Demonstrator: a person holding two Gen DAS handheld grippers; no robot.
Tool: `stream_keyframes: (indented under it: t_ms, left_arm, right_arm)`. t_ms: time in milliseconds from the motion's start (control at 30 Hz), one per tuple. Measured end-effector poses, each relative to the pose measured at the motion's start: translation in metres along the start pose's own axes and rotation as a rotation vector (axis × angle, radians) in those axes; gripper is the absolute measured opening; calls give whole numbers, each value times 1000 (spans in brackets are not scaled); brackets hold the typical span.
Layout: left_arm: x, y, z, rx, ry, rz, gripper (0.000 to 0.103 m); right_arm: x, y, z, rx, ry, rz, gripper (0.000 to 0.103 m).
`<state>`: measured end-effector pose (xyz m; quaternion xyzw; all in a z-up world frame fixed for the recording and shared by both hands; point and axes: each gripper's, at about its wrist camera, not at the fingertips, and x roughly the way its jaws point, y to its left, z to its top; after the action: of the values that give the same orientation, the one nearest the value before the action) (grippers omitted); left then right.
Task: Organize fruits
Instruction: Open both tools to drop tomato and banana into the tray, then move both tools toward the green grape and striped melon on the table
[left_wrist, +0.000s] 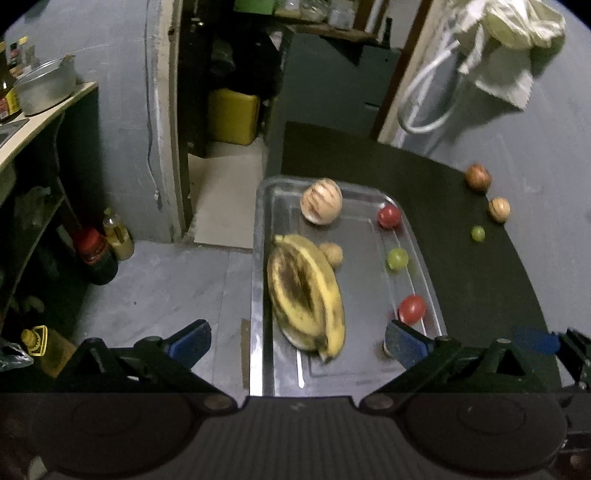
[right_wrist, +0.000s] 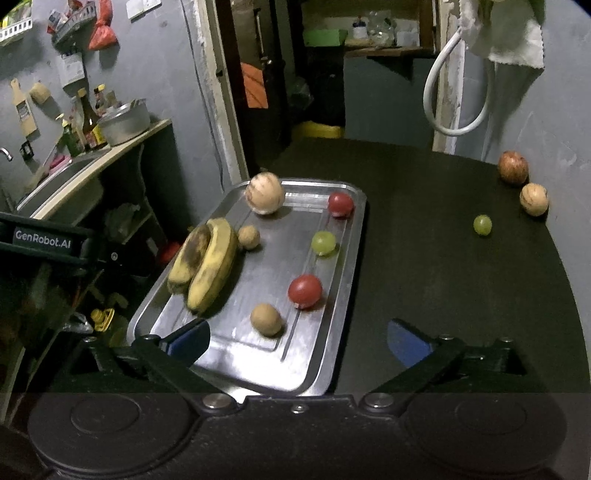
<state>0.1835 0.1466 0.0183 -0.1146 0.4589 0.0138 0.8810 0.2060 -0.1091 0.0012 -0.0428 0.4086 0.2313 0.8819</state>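
Observation:
A steel tray (left_wrist: 280, 373) (right_wrist: 325, 354) lies on the dark table and holds spotted bananas (left_wrist: 304, 291) (right_wrist: 207, 258), a striped pale fruit (left_wrist: 321, 201) (right_wrist: 265, 198), two red fruits (right_wrist: 305, 290) (right_wrist: 340, 204), a green grape (right_wrist: 323, 242) and two small brown fruits (right_wrist: 265, 319) (right_wrist: 248, 237). Outside the tray, at the table's far right, lie a reddish fruit (right_wrist: 512, 167), a tan fruit (right_wrist: 534, 199) and a green grape (right_wrist: 482, 224). My left gripper (left_wrist: 295, 341) is open and empty above the tray's near end. My right gripper (right_wrist: 299, 341) is open and empty over the tray's near right corner.
The dark table (right_wrist: 443, 266) ends at the wall on the right. A counter with a metal pot (right_wrist: 123, 123) and bottles stands at the left. Bottles (left_wrist: 96, 254) stand on the floor to the left of the tray. A white hose (right_wrist: 454, 92) hangs behind.

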Motion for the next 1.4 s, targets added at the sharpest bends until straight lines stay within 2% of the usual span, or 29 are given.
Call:
stream_keyframes:
  t_ms: [233,433,800,933,1133,1400]
  left_arm:
    - [-1,0,-15,67,63,-4,102]
    - [5,0,-30,128,148,-10,102]
    - [15,-8,-42,204,245,-12,102]
    - [17,-20,-44,274,284,-19,102]
    - [10,-45,-42,413,266,-55,102]
    - [17,-72,-11,406,209,-87,102]
  right_arm:
    - [-4,1,-13,-7,59,14,102]
    - [-1,-3,-24,-3,146,7,102]
    - [-1,-23,-40,57,247,-64,102]
    - [-3,-30,-43,68,285,-101,102]
    - [-19,-54,-39,121,243,-181,102]
    - [-40,-86,-40,210,124,-300,102]
